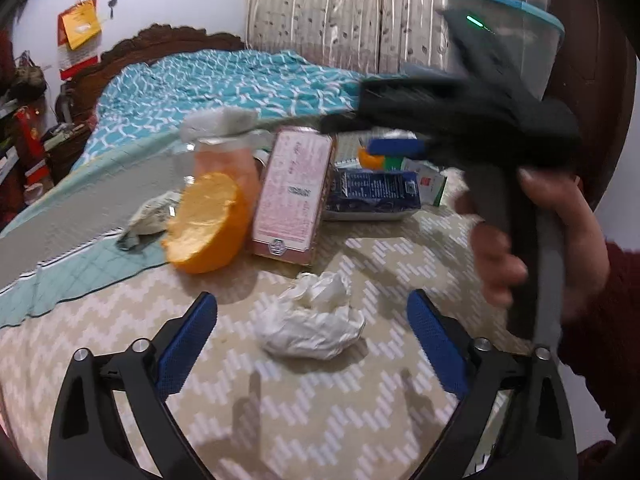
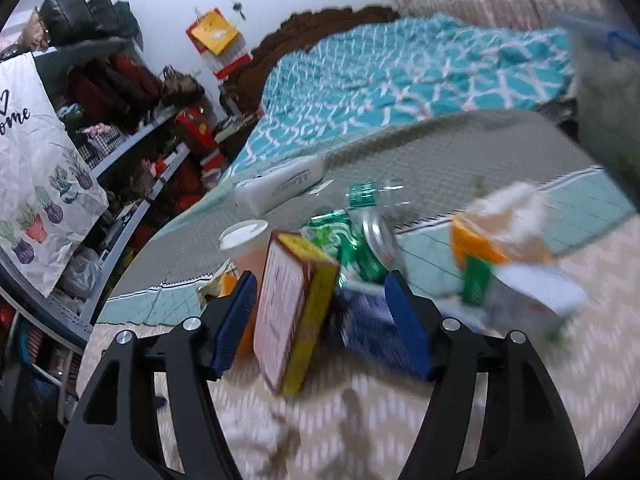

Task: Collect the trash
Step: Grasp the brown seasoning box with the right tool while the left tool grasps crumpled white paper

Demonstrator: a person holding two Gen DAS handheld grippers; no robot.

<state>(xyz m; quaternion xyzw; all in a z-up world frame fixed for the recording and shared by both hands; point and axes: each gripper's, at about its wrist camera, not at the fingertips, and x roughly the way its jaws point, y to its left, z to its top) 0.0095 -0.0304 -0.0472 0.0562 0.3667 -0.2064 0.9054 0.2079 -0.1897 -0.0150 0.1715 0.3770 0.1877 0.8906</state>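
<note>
The left tool [image 1: 312,344] tilts downward over the desk with its two blue-padded fingers [image 1: 186,346] spread wide and nothing pressed between them. The right tool [image 2: 320,324] also tilts downward, its jaws parted about halfway and its pads [image 2: 406,322] gripping nothing. In the left wrist view a hand [image 1: 560,240] in a dark red sleeve grasps the right tool's handle, toward the desk's right edge.

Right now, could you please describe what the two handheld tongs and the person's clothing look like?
Both the left tongs and the right tongs have black angular frames, silver pivot bolts and blue textured pads. In the left view, the right tool shows a grey handle and a green light; the dark red knitted sleeve covers the arm.
</note>
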